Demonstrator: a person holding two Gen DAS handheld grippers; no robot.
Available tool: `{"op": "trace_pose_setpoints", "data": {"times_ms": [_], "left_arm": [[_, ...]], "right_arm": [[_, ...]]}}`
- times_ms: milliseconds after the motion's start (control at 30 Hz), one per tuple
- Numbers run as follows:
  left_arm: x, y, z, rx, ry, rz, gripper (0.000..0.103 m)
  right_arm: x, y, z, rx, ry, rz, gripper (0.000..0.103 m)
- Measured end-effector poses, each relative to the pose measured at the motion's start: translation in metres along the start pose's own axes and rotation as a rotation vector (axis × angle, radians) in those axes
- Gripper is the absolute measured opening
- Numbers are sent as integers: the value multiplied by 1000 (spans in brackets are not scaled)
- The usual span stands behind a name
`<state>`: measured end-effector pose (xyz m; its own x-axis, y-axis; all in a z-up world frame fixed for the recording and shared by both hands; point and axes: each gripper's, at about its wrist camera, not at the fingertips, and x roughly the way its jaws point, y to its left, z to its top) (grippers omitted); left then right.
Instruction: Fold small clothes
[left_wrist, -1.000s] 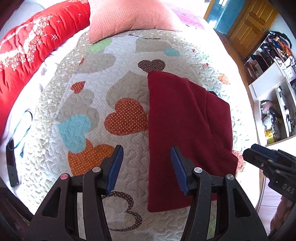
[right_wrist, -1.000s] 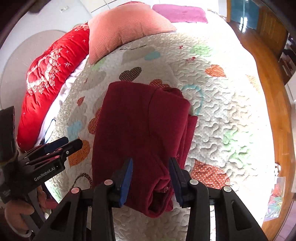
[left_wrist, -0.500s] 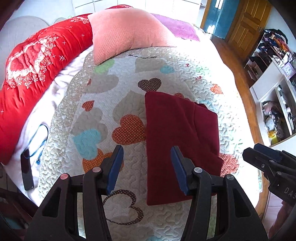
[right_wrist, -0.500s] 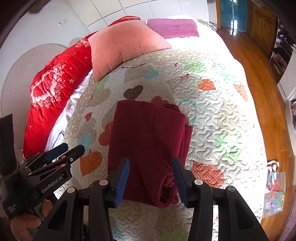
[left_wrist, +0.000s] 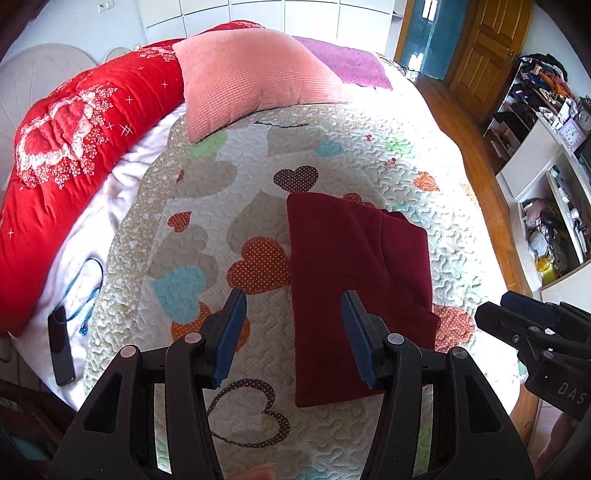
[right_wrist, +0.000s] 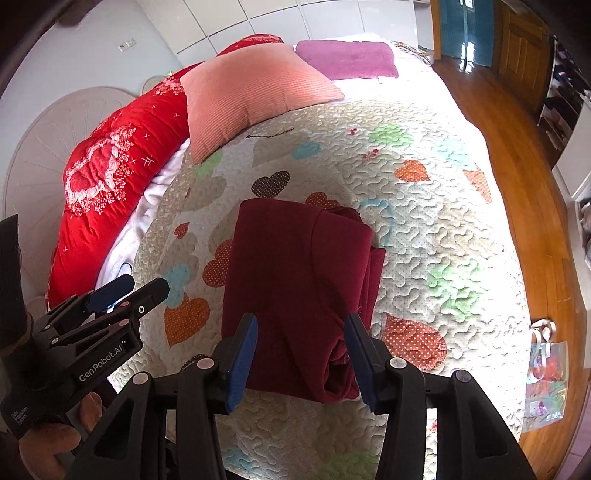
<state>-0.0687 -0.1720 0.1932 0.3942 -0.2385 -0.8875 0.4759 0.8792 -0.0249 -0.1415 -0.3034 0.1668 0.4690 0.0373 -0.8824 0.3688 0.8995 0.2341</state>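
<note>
Your left tool (left_wrist: 291, 325) and right tool (right_wrist: 301, 350) hang wide and empty above the folded dark-red fabric garment (right_wrist: 299, 280) lying flat on the heart-patterned quilted bed cover (right_wrist: 424, 206); folding looks finished, next likely tidying its rumpled near-right corner.

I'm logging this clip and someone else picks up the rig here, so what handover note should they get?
Left hand-held gripper: open, empty, raised above the quilt.
Right hand-held gripper: open, empty, raised above the near end of the dark red garment.
The garment lies on the heart-pattern quilt, folded into a narrow rectangle; neither gripper touches it.
Done: the folding looks finished, left edge straight.
Left: the right side shows stacked layers and a rolled near corner; tidy it if a neater fold is wanted. No other clothes to fold are visible.
</note>
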Motion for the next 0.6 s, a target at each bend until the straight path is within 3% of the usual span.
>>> {"op": "trace_pose_setpoints", "data": {"times_ms": [600], "left_arm": [[5,-2,0,6,10,-28,53]], "right_arm": [[9,2,3,-9,20,-29,48]]}}
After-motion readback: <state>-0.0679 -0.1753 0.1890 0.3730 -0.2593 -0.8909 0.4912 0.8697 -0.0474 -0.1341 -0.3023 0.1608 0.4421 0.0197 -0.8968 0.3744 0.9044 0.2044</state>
